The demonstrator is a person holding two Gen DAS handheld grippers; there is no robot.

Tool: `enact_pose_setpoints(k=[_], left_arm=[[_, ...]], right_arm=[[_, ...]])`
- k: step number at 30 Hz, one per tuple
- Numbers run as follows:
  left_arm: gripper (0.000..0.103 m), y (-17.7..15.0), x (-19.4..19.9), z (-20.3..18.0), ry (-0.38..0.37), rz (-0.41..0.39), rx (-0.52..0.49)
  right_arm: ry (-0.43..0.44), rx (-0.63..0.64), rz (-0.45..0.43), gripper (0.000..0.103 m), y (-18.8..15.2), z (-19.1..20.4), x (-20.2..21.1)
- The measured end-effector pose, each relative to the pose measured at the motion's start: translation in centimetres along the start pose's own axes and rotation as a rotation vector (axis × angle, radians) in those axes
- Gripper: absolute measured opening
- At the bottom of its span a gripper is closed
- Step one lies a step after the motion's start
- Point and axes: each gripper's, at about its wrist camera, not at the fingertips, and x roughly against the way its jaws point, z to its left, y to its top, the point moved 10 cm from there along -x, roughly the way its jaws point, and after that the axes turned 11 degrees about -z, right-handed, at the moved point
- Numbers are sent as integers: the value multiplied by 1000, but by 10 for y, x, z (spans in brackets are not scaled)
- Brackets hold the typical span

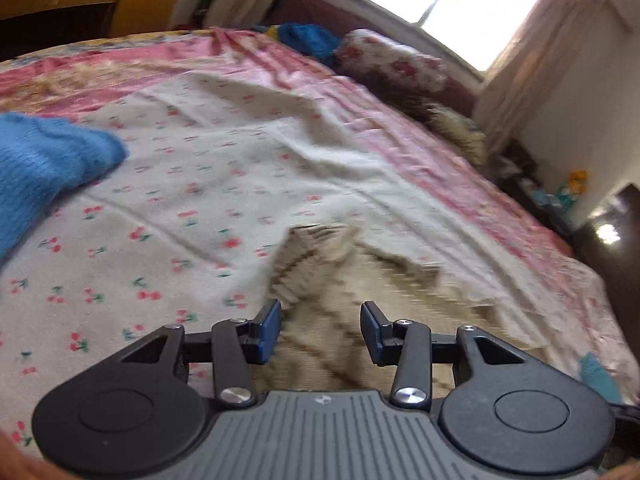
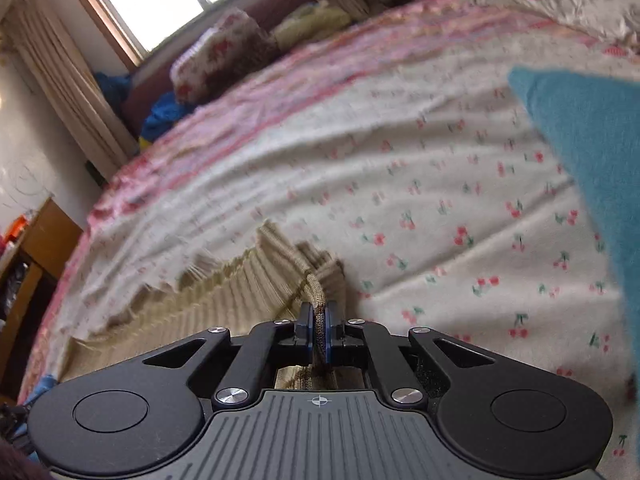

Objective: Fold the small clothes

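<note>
Beige ribbed knit garment [image 2: 256,280], small and rumpled, lying on the cherry-print white bedsheet [image 2: 440,200] just ahead of both tools. Right gripper [image 2: 319,330] pressed together, pinching a raised edge of that knit between its blue pads. Left gripper [image 1: 320,330] spread, hovering over the same garment with nothing caught between its jaws. Blue knitted garment [image 1: 44,168] off to the side on the sheet, apart from the beige one. Floral pillow [image 1: 396,62] and curtained window [image 1: 448,4] at the far edge of the bed.

Likely risks: only a thin fold of stretchy knit pinched, so could slip free if pulled sharply; with one side unheld, fabric may bunch or fold crooked; sheet could get nipped along with the garment if the spread jaws close too low.
</note>
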Motion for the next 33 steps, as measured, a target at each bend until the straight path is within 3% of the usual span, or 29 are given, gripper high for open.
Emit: enact_pose_setpoints(k=[4,9,12,17,19,22,24,26,30,33], left_arm=[[47,-3,-2,21,22,-2,119],[47,2,5,24,107,-60,61],[47,5,11,21,130,-88,54],[47,21,32,1,118,-182,-21],[47,26,38,-11,81,-204,-69],[48,17,34,-32,-4,-172,-123],[49,4,27,-33,-19,-141,-130],[49,-9,18,-28,-12,-95,-147],[49,-10,20,-22,-19,-105,-160],[49,-5,24,-17,-16,-123,-134]], right_arm=[[-8,16,-26,13,8,6,11],[-44,79,-113,13,27,17,32],[3,125,-129,13,30,44,39],[160,238,-19,18,0,121,24],[193,270,29,29,-17,145,10],[207,334,93,33,-41,170,-15],[188,375,128,34,-55,179,-32],[173,416,138,33,-64,184,-46],[155,392,121,5,-63,181,-51],[174,368,60,4,-45,187,-40]])
